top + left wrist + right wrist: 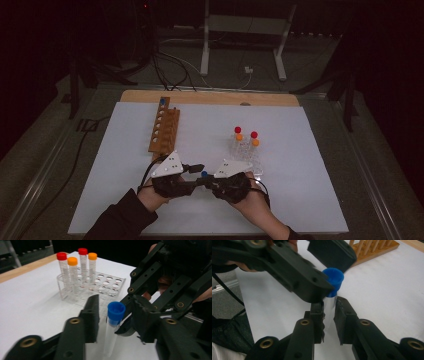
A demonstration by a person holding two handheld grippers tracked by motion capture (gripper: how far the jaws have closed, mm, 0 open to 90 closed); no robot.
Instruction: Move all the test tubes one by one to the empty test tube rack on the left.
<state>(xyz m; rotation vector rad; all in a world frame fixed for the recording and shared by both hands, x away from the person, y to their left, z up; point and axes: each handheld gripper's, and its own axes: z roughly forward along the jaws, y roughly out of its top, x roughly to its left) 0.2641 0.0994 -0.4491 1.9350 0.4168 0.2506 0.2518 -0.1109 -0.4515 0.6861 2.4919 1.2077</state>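
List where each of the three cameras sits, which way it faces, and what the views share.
High view: above the person's side, facing forward and down at the white table; both forearms, left gripper, right gripper.
Left gripper view: rides that gripper, facing the clear rack; its own jaws.
Right gripper view: rides the right gripper, facing the wooden rack; its jaws clamp the tube.
Shared: the blue-capped tube.

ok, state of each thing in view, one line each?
Blue-capped tube: capped, upright, held by right gripper.
Left gripper: jaws either side of the blue cap, not clearly touching.
Clear rack: four capped tubes, other holes empty.
Wooden rack: one blue-capped tube at far end.
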